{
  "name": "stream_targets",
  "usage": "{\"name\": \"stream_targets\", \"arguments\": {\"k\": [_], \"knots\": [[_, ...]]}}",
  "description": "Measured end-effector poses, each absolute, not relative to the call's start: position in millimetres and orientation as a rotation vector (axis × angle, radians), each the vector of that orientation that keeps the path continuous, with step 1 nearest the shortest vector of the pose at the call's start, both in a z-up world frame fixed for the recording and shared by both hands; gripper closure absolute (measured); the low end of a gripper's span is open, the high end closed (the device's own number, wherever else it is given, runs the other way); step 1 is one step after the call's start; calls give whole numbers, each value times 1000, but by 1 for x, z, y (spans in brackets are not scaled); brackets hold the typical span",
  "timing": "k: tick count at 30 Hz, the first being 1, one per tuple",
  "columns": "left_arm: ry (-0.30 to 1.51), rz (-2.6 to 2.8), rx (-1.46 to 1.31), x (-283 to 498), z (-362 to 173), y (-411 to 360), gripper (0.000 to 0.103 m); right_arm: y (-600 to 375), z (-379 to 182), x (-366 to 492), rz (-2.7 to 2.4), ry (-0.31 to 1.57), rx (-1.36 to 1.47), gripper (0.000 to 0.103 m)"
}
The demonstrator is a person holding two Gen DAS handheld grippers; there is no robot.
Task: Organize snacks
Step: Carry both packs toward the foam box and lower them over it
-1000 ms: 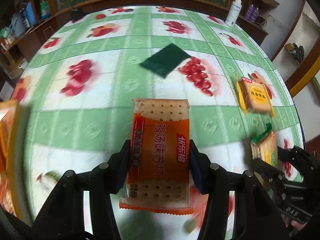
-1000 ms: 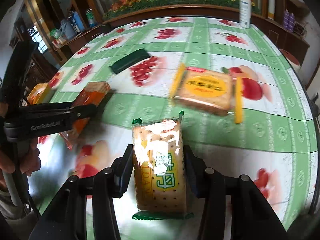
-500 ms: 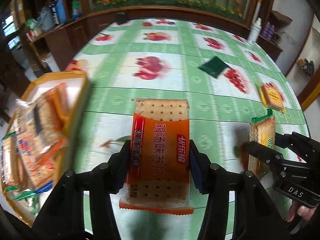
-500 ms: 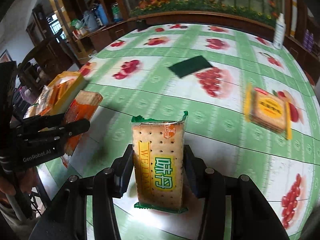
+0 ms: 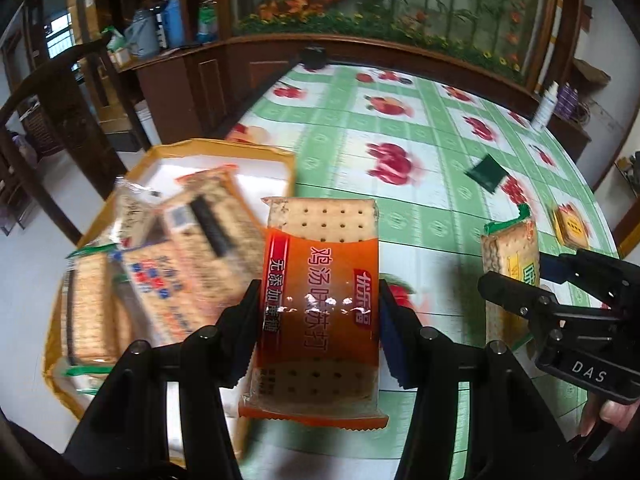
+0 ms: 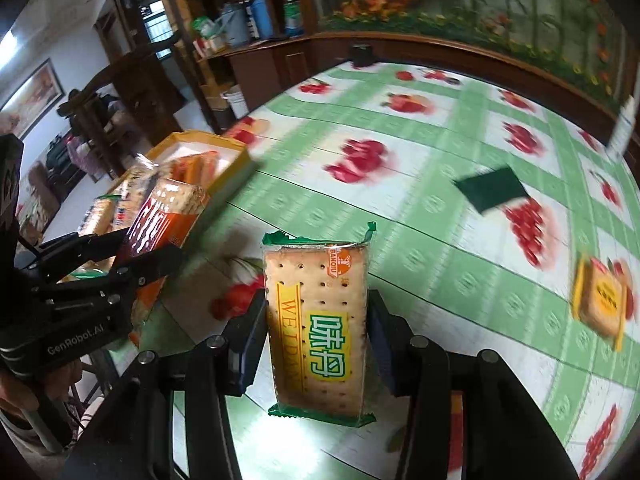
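Observation:
My left gripper (image 5: 320, 312) is shut on an orange cracker pack (image 5: 320, 304), held above the table just right of a yellow box (image 5: 240, 151). That box holds several cracker packs (image 5: 176, 256). My right gripper (image 6: 318, 320) is shut on a green-and-yellow cracker pack (image 6: 320, 320), also lifted off the table. In the right wrist view the left gripper (image 6: 132, 256) with its orange pack (image 6: 160, 220) is at the left, beside the yellow box (image 6: 236, 160). In the left wrist view the right gripper (image 5: 516, 280) with its pack (image 5: 510, 256) is at the right.
A yellow-wrapped cracker pack (image 6: 600, 304) lies on the fruit-patterned tablecloth (image 6: 420, 216) at the right, also visible as a small yellow pack (image 5: 570, 228). A dark green flat packet (image 6: 490, 192) lies mid-table. A white bottle (image 5: 546, 106) stands at the far edge. A dark wooden chair (image 5: 60, 128) stands left of the table.
Both grippers have swung left across the table with their packs still held. The yellow box of packs has come into full view; the green packet and the yellow pack have slid to the right.

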State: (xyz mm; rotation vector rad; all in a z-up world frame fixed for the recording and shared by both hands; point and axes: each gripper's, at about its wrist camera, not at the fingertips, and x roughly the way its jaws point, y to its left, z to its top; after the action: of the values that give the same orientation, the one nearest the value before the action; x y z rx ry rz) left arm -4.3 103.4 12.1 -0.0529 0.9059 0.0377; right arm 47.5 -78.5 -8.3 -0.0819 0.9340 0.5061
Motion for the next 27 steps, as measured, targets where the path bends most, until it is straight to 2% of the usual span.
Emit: {"name": "stream_targets", "arguments": {"k": [14,27], "knots": [[872,194,-148,-30,23,200,48,25,13,58,663,902,-199,56],[877,241,-209,-40,12,240,48,103,17,66,774,912,-268,56]]}}
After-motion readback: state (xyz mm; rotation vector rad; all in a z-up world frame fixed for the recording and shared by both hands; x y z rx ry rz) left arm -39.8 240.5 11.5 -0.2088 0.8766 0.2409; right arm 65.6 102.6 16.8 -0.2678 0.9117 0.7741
